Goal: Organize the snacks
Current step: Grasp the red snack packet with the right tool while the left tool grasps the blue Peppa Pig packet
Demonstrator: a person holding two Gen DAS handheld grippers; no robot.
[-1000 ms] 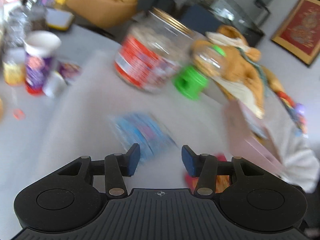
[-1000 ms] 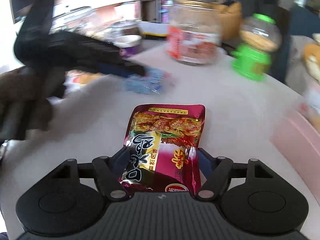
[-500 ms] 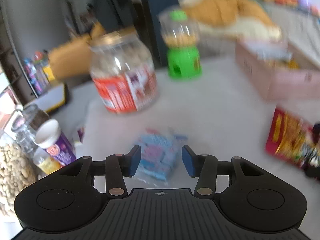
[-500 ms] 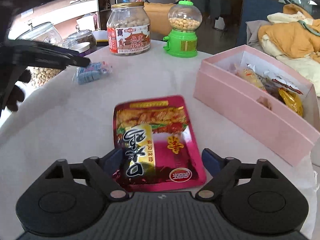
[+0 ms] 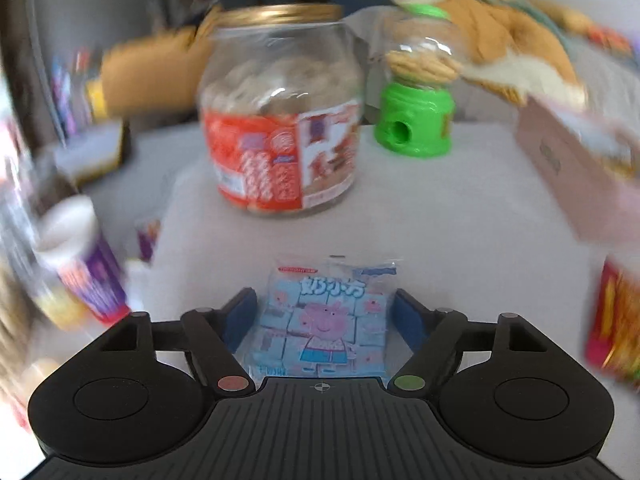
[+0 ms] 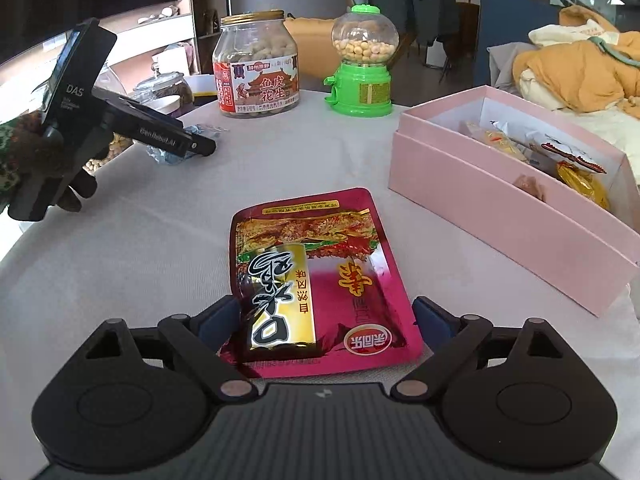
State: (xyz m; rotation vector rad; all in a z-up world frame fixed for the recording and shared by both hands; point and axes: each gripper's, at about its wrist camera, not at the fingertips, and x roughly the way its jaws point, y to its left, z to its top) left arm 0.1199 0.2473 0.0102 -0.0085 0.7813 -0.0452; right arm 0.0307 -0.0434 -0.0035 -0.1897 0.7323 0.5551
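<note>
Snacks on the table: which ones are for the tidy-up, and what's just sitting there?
For the job:
- blue piggy packet, between the open left tongs
- red packet, between the open right tongs
- pink box

Just sitting:
- peanut jar
- green candy dispenser
- orange blanket

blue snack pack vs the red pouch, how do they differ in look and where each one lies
The blue snack pack is pale blue with a cartoon pig; the red pouch is glossy magenta with a gold label and is larger. The blue pack lies near the peanut jar, between the left gripper fingers; the red pouch lies beside the pink box, between the right gripper fingers. Both lie flat on the table, ungripped.
</note>
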